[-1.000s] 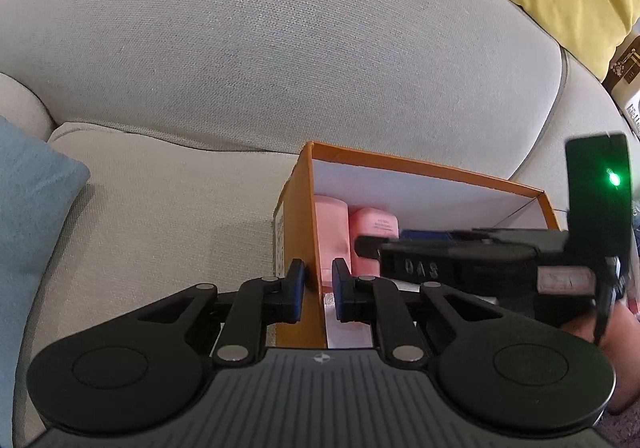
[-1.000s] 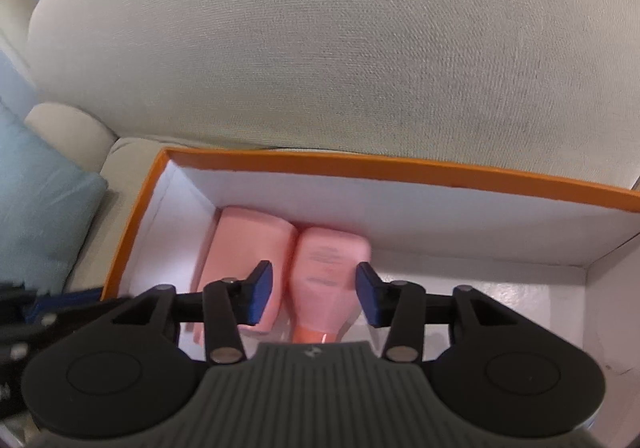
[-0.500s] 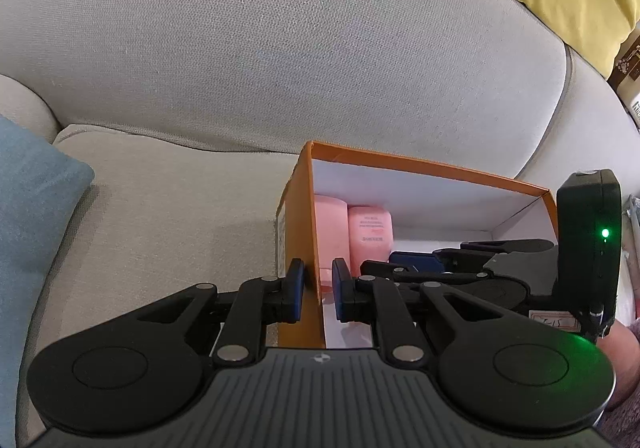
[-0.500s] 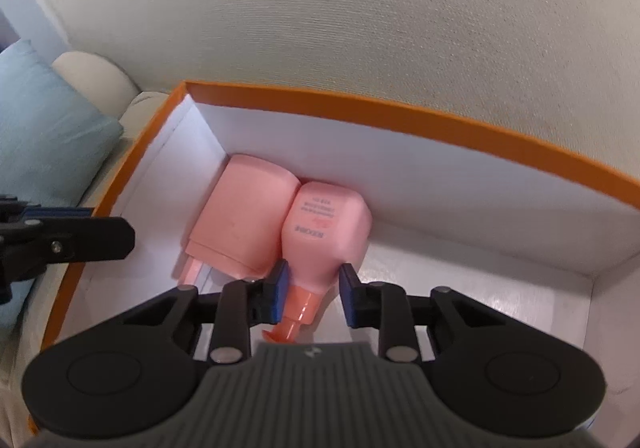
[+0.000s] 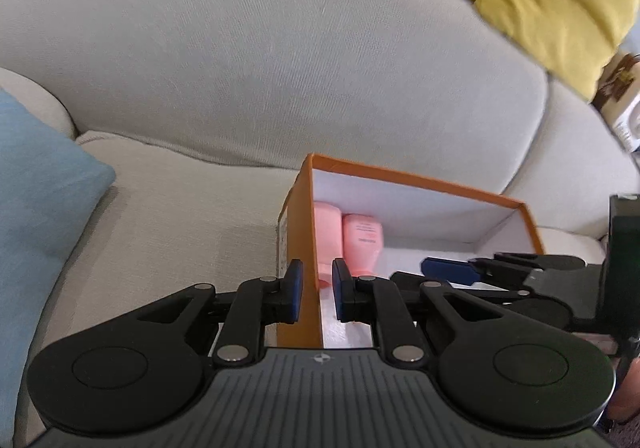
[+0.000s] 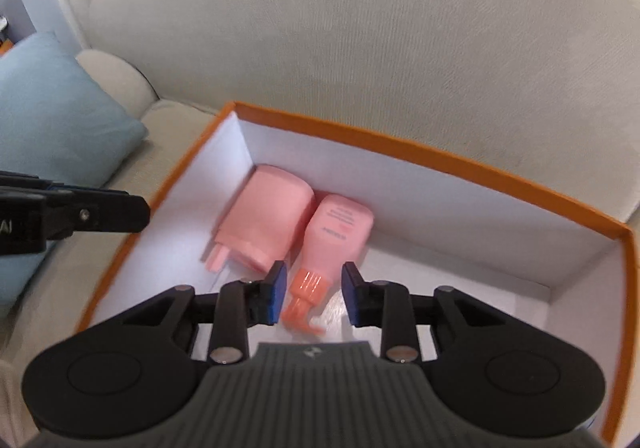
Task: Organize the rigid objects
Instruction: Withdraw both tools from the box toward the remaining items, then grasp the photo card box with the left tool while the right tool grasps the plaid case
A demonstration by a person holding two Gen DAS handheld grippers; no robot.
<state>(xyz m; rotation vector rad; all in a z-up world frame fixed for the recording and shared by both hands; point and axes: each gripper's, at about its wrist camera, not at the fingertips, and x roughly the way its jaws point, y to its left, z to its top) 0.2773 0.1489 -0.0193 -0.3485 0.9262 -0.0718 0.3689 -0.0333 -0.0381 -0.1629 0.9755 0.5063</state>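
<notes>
My left gripper (image 5: 316, 290) clamps the orange box's (image 5: 298, 248) side wall. My right gripper (image 6: 314, 294) hangs with jaws apart, straddling the pump neck of a pink bottle (image 6: 334, 240) lying inside beside another pink bottle (image 6: 264, 226).

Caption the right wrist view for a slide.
Right gripper, jaws open, above a pink pump bottle lying in an orange box.

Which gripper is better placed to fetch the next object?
Probably the right gripper: it is open and empty above the pump bottle, while the left gripper clamps the orange box wall.
</notes>
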